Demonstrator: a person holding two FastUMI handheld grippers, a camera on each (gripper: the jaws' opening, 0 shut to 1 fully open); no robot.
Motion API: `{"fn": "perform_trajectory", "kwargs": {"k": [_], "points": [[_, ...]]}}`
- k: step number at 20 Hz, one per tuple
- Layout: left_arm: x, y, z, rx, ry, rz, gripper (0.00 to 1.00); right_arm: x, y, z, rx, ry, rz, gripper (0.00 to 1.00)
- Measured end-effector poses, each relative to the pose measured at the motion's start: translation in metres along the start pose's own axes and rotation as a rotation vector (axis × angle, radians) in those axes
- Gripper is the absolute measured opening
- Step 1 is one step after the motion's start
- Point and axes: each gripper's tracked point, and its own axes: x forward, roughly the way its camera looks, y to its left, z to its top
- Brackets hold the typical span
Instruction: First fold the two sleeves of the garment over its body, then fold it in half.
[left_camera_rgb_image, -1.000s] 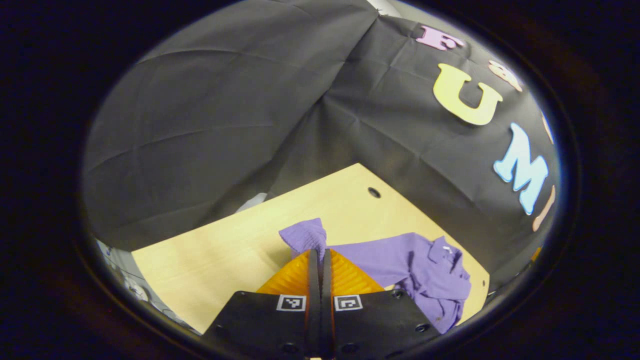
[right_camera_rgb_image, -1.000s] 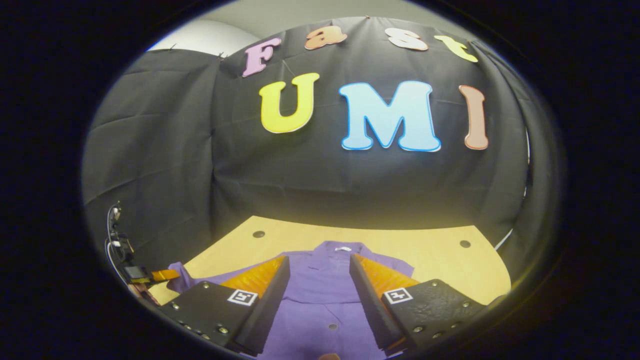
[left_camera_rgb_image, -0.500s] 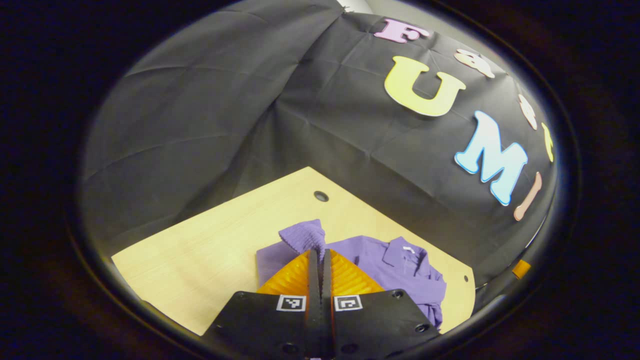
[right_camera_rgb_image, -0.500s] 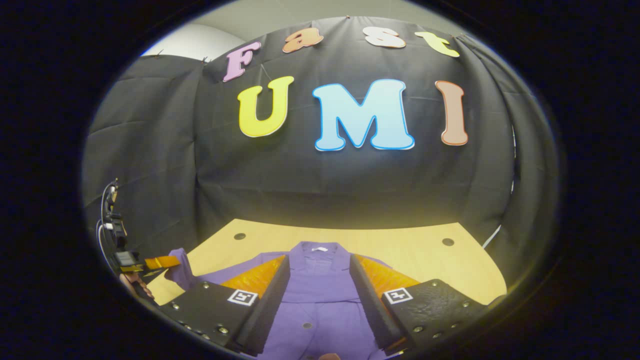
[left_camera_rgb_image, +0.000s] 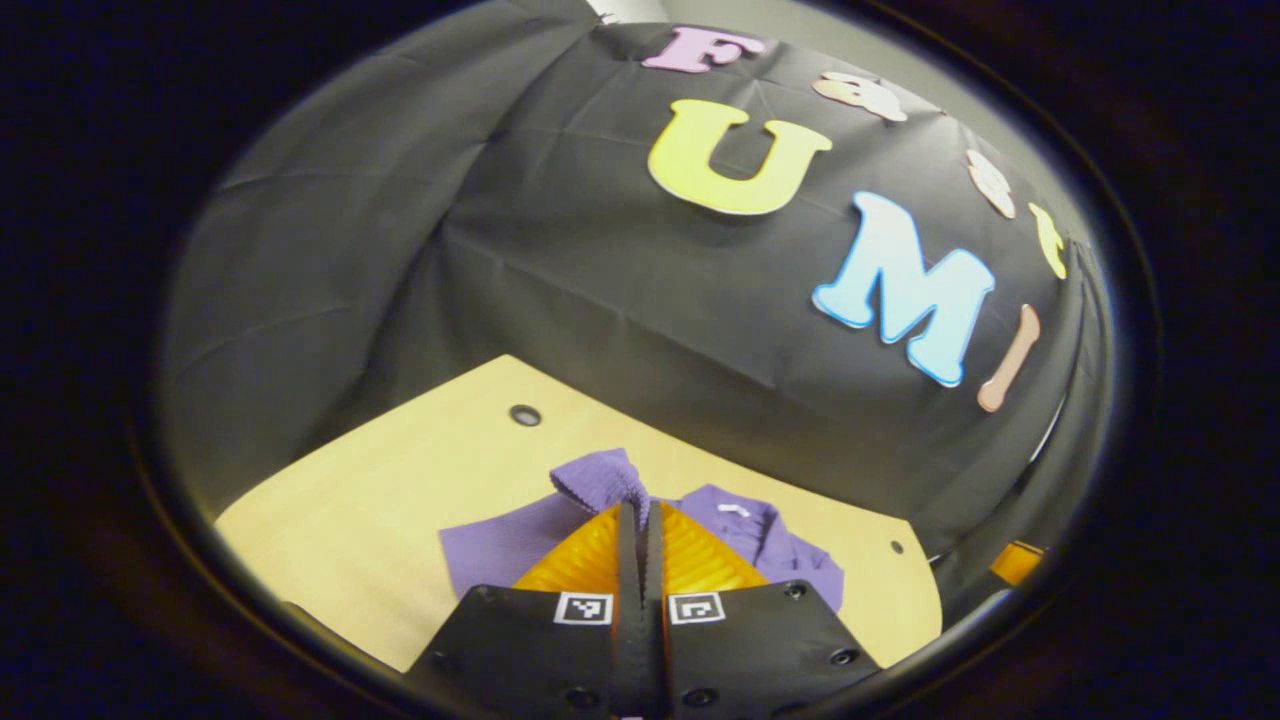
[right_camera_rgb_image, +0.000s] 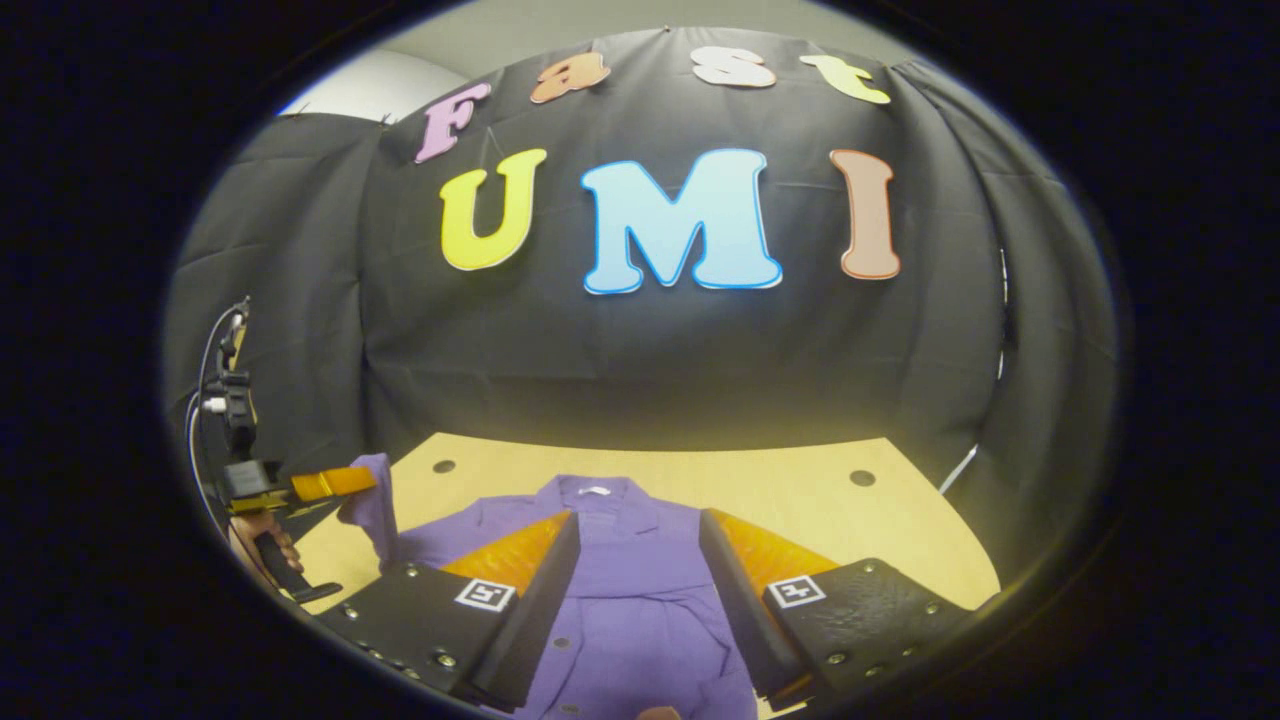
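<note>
Shirt (right_camera_rgb_image: 640, 590) lies face up on the table (right_camera_rgb_image: 800, 490); we have our left claw (left_camera_rgb_image: 640, 515) clenched on its sleeve cuff (left_camera_rgb_image: 600, 478), raised beside the collar (right_camera_rgb_image: 598, 492). Right claw (right_camera_rgb_image: 640, 570) hovers released over the chest. Soft, light cloth, we judge; best gripped at cuffs and hem

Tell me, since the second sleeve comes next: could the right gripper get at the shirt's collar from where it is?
Probably yes. The right gripper hangs open over the shirt, and the collar lies bare just ahead of its fingers. The left gripper holds the sleeve off to the side.
</note>
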Motion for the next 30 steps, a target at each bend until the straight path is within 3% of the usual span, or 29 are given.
{"fn": "perform_trajectory", "kwargs": {"k": [5,19,30], "points": [[0.03,-0.074,-0.009,0.079,0.021,-0.101,0.06,-0.004,-0.03,-0.002,0.019,0.001,-0.048,0.76],[0.053,-0.21,-0.102,0.215,0.168,-0.3,0.06,-0.028,-0.079,-0.035,0.056,0.033,-0.134,0.76],[0.08,-0.243,-0.199,0.426,0.307,-0.309,0.07,-0.045,-0.122,-0.055,0.12,0.057,-0.202,0.77]]}}
